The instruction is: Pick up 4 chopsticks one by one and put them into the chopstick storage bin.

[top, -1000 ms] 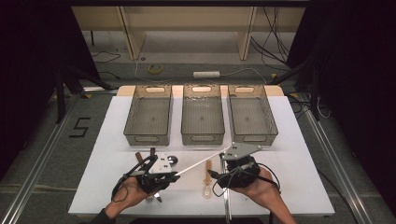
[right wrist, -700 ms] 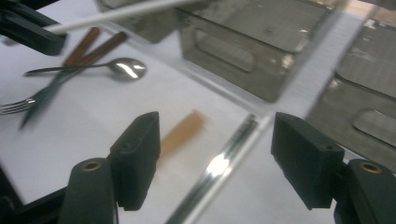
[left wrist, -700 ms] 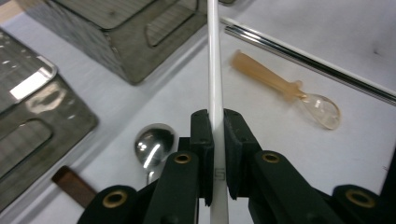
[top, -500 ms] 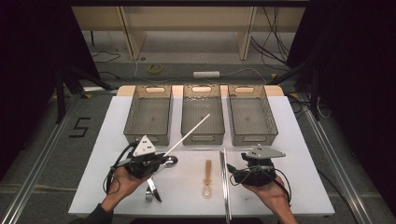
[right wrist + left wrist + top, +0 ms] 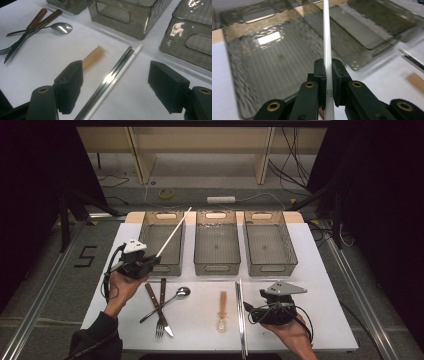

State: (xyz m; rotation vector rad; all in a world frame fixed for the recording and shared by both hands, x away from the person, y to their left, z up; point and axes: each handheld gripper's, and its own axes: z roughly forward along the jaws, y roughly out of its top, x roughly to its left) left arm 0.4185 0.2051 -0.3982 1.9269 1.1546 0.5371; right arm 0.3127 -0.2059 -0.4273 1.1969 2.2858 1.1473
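High view: the left gripper (image 5: 150, 262) has carried a white chopstick (image 5: 175, 231) up from the near middle of the table (image 5: 320, 270) to the left bin (image 5: 162, 242); a second ago both grippers worked together there.
Left gripper: clamped on the white chopstick, which runs up between the jaws in the left gripper view (image 5: 327, 62) and points out over the left bin's floor (image 5: 274, 65).
Chopstick position: in the air, slanting over the left bin toward the far edge, not yet released.
Right gripper (image 5: 252, 312): has drawn back toward the table's near right edge; jaws spread wide and empty in the right gripper view (image 5: 115, 85).
Remaining sticks: the metal chopsticks (image 5: 112, 75) and a second white chopstick (image 5: 125, 65) lie side by side on the table, directly ahead of the right gripper.
Untouched cutlery: fork (image 5: 161, 312), knife (image 5: 156, 307), spoon (image 5: 172, 297) near the left edge; a tan spoon (image 5: 222, 310) at the near middle.
Meaning: sorting looks under way; the drop into the left bin seems next, the other bins (image 5: 217, 247) appear empty.
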